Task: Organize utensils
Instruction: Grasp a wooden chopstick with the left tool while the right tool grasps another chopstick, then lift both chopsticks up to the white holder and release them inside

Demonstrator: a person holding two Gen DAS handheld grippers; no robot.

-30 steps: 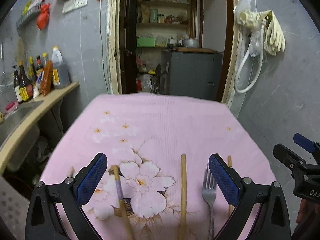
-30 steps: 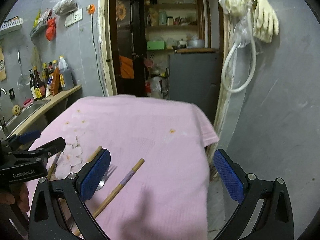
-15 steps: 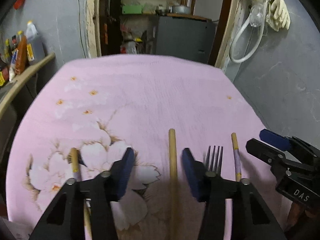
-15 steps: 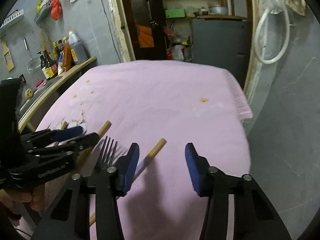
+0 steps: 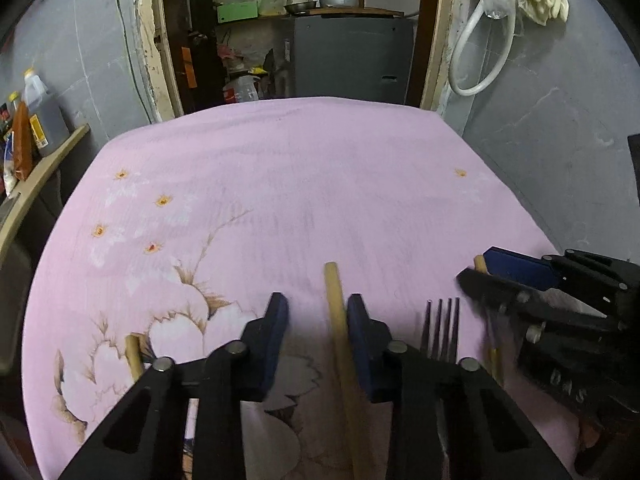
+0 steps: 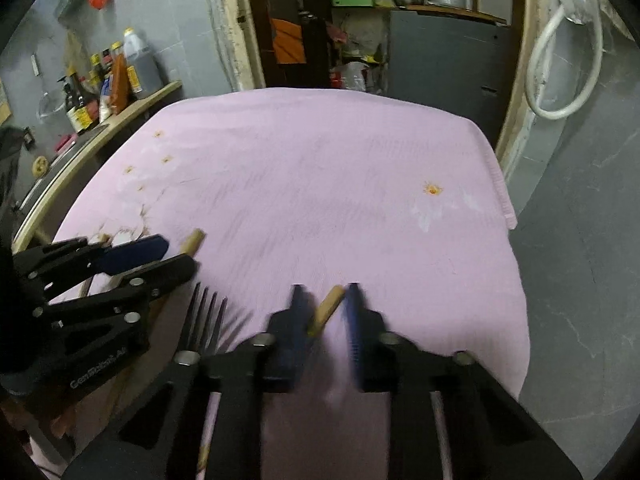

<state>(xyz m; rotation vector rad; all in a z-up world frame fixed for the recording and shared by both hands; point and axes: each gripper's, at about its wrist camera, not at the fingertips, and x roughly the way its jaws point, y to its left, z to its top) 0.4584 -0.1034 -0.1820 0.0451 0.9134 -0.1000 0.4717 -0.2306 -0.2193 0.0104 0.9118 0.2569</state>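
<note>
On the pink floral cloth [image 5: 304,184] a plain wooden chopstick [image 5: 335,312] lies between the narrowing jaws of the left gripper [image 5: 318,336], against its right pad; the left pad is clear of it. The fork [image 5: 440,332] lies just beside it. The right gripper [image 6: 326,320] is closing around the tip of a second chopstick [image 6: 329,305], with a gap showing on its right side. A third chopstick [image 5: 134,356] lies well apart to the left. Sauce bottles [image 6: 116,76] crowd the counter.

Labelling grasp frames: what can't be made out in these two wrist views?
- Left wrist: wooden stick lower end, hidden under left gripper.
- Left wrist: fork handle, behind a finger.
- Right wrist: right gripper jaws closing round chopstick; blur hides pad contact.
- Left wrist: leftmost stick, mostly covered.
</note>
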